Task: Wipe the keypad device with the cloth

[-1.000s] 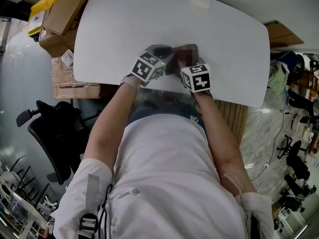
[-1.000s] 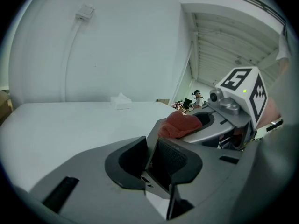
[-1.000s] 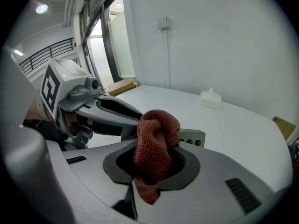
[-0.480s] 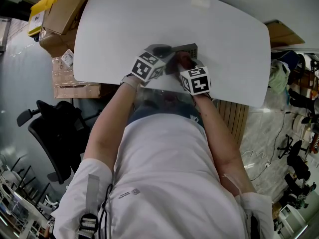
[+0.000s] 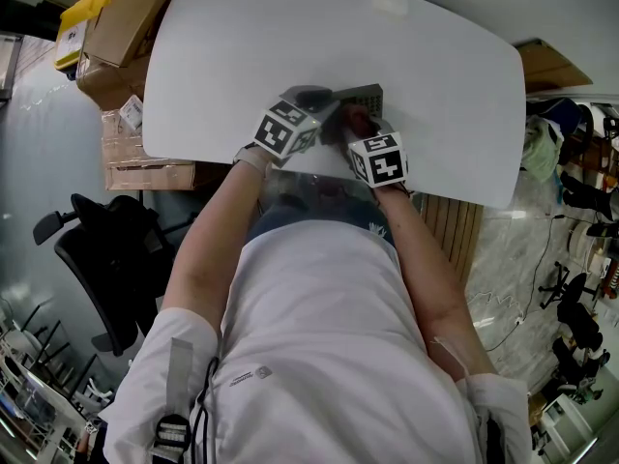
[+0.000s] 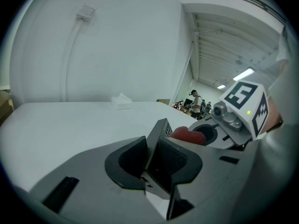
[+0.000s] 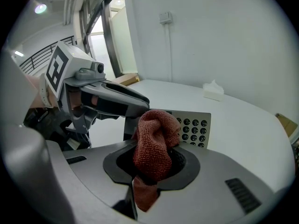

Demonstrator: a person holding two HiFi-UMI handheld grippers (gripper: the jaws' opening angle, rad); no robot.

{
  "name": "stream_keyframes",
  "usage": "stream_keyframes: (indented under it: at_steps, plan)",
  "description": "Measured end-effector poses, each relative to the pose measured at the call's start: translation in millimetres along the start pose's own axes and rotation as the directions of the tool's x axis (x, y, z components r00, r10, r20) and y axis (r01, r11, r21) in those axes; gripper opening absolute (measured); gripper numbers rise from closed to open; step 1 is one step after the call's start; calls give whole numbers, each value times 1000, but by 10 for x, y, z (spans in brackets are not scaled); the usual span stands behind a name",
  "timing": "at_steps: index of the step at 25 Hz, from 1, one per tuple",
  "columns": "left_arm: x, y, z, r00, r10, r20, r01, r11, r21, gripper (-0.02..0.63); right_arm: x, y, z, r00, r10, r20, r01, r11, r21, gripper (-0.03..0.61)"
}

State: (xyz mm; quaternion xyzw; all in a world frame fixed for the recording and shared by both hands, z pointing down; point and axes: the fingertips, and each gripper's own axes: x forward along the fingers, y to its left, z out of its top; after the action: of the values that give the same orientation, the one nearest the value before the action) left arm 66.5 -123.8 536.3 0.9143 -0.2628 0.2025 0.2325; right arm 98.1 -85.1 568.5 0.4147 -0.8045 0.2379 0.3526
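The keypad device [image 7: 195, 128] is a grey slab with rows of black round buttons, held tilted up off the white table [image 5: 445, 85]. My left gripper [image 6: 156, 157] is shut on the device's near edge [image 6: 161, 133]. My right gripper [image 7: 153, 161] is shut on a bunched rust-red cloth [image 7: 154, 143], which presses against the left part of the button face. In the head view both grippers meet near the table's front edge: the left gripper [image 5: 314, 104] and the right gripper [image 5: 360, 124] at the device [image 5: 366, 95]. From the left gripper view, the cloth [image 6: 188, 135] shows just behind the device.
A small white folded tissue [image 5: 390, 1] lies at the table's far side, also visible as the tissue [image 7: 213, 90]. Cardboard boxes [image 5: 116, 27] are stacked beyond the table's left end. A black office chair [image 5: 97, 249] stands at the person's left. Walls rise behind the table.
My right gripper has slid a little toward the table's front edge with the cloth on the device. The left gripper and the device have stayed put.
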Motion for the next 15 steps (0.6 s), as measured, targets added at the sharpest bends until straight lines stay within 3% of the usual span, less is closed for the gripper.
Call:
stream_keyframes:
  at_steps: [15]
  plan:
    - [-12, -9, 2, 1000, 7, 1, -7, 1000, 2, 89, 11, 55, -196, 999, 15, -29, -14, 1000, 3, 91]
